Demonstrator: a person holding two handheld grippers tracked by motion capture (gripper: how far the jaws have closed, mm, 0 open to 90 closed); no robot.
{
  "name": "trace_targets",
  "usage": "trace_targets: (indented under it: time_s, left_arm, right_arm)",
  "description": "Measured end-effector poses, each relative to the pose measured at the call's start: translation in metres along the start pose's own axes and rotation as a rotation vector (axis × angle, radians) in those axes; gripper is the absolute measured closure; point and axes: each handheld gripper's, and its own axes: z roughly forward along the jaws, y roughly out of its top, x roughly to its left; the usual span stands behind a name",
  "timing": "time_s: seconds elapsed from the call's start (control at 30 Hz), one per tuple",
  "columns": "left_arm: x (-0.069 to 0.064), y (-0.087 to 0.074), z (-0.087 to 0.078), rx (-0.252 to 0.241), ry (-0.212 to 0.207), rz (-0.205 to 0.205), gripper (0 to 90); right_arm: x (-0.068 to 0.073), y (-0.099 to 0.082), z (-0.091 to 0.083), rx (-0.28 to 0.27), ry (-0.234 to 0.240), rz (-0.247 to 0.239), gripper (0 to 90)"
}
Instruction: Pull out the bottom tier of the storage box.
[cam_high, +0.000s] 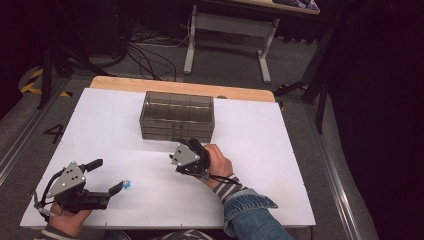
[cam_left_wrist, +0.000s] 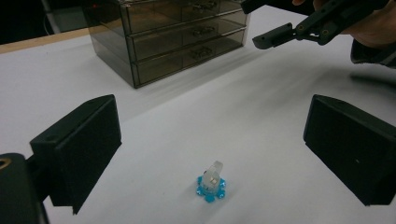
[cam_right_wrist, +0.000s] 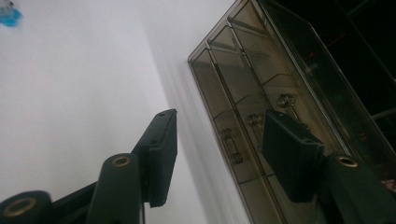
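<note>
A smoky see-through drawer chest (cam_high: 177, 116) with three drawers stands at the middle back of the white table (cam_high: 260, 150). My right gripper (cam_high: 189, 146) hovers just in front of it, rolled on its side. Its jaws (cam_right_wrist: 226, 154) are partly apart with nothing between them, and they point at the small drawer handles (cam_right_wrist: 229, 141). A small blue and clear toy (cam_high: 127, 185) lies on the table at the front left. My left gripper (cam_high: 109, 175) rests there, wide open, with the toy (cam_left_wrist: 211, 184) between and a little ahead of its pads, untouched.
The chest (cam_left_wrist: 173, 37) sits beyond the toy in the left gripper view, with my right gripper (cam_left_wrist: 280, 35) at the upper right. A wooden strip (cam_high: 180, 86) edges the table's far side. Cables and a desk frame (cam_high: 227, 30) lie on the floor behind.
</note>
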Motion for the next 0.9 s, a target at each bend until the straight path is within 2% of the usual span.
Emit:
trace_targets:
  time_s: [0.07,0.1,0.2,0.23,0.27,0.4,0.43,0.57,0.73,0.9]
  left_arm:
    - [0.001,0.000,0.000,-0.001,-0.002,-0.003,4.7]
    - [0.001,0.000,0.000,-0.001,-0.002,-0.003,4.7]
    - [0.000,0.000,0.000,0.000,-0.002,-0.002,4.7]
    - [0.000,0.000,0.000,0.001,-0.002,-0.001,4.7]
    - [0.000,0.000,0.000,0.001,-0.001,-0.001,4.7]
    - [0.001,0.000,0.000,0.000,-0.001,-0.003,4.7]
    - [0.001,0.000,0.000,-0.001,-0.002,-0.003,4.7]
    - [0.001,0.000,0.000,0.000,-0.002,-0.003,4.7]
    - [0.001,0.000,0.000,0.001,0.003,-0.003,4.7]
    - [0.001,0.000,0.000,0.001,0.001,-0.002,4.7]
  right_arm:
    - [0.003,0.000,0.002,0.007,-0.043,-0.024,46.8]
    - [0.003,0.000,0.002,0.007,-0.043,-0.024,46.8]
    - [0.004,-0.001,0.004,0.033,-0.057,-0.071,46.9]
    - [0.006,-0.001,0.007,0.030,-0.080,-0.058,47.1]
    - [0.007,-0.002,0.008,0.054,-0.077,-0.088,47.6]
    - [0.010,-0.004,0.012,0.065,-0.098,-0.108,49.5]
    - [0.011,-0.004,0.013,0.060,-0.116,-0.107,50.1]
    - [0.013,-0.005,0.015,0.057,-0.125,-0.136,50.9]
    - [0.016,-0.010,0.018,0.079,-0.136,-0.212,50.9]
    - [0.018,-0.012,0.020,0.087,-0.144,-0.247,50.9]
